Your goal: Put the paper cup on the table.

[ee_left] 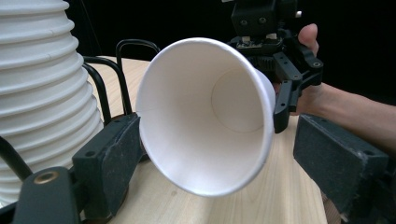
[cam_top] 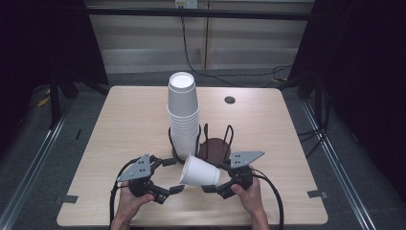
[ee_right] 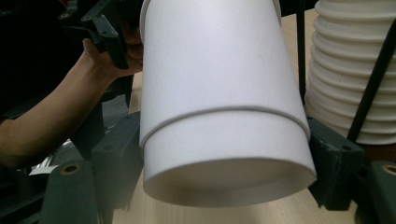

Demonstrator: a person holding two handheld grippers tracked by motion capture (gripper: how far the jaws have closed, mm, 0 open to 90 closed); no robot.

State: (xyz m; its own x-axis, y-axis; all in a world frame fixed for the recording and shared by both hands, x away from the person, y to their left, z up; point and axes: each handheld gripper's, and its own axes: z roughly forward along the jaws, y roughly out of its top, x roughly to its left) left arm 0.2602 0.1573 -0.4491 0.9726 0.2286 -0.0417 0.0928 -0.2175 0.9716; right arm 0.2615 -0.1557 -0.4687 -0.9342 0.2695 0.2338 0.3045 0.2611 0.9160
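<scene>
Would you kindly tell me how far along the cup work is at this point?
Done: one cup is off the stack in the wire holder. In hand: the right gripper clamps it near its base, lying sideways, mouth toward the open left gripper. Left: probably handing it over or setting it down.

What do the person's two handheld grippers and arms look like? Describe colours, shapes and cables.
The left gripper and right gripper are black, angular, bolted frames. Each has two jaws with flat dark pads, a grey three-cornered plate dotted with holes, and a black cable looping back. The forearms are bare, with no sleeves in sight.
</scene>
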